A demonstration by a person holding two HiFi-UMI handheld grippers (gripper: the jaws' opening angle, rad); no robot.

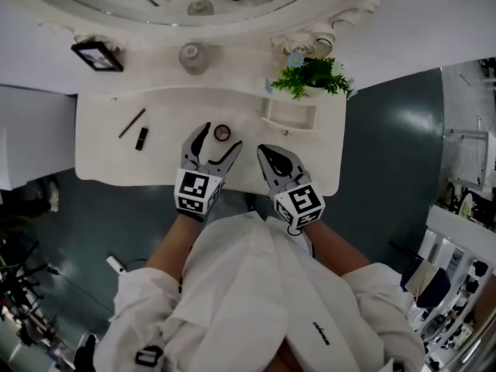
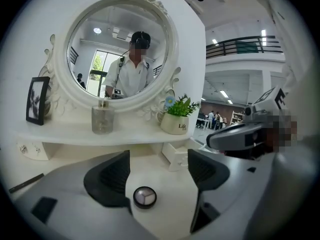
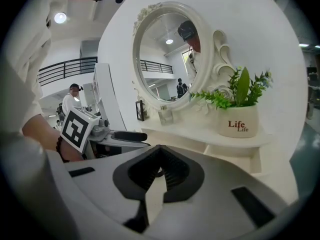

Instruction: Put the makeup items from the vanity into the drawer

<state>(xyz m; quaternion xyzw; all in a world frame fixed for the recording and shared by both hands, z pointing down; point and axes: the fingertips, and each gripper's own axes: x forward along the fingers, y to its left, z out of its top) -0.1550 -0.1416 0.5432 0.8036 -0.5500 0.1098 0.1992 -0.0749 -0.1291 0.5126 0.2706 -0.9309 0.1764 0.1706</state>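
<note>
Head view: left claw [image 1: 220, 138] open around round compact [image 1: 222, 132] on tabletop [image 1: 101, 157]; lipstick [image 1: 142, 138] and pencil [image 1: 132, 122] further left; small drawer [image 1: 288, 116] pulled out.
Left gripper view: jaws apart, compact between them, untouched.
Right gripper view: right claw [image 3: 159, 171] closed; pot [image 3: 239, 124] holds green plant.

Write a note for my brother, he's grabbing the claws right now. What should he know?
Left claw: open, with the round compact between its jaws on the vanity top, not gripped.
Right claw: shut, empty, beside the left one.
Things: thin pencil and small black tube lie at the top's left side. The drawer is pulled out below the plant; nothing shows inside it.
Done: drawer open, nothing stowed.
To do: grip the compact, drop it in the drawer, then the pencil and tube.
</note>
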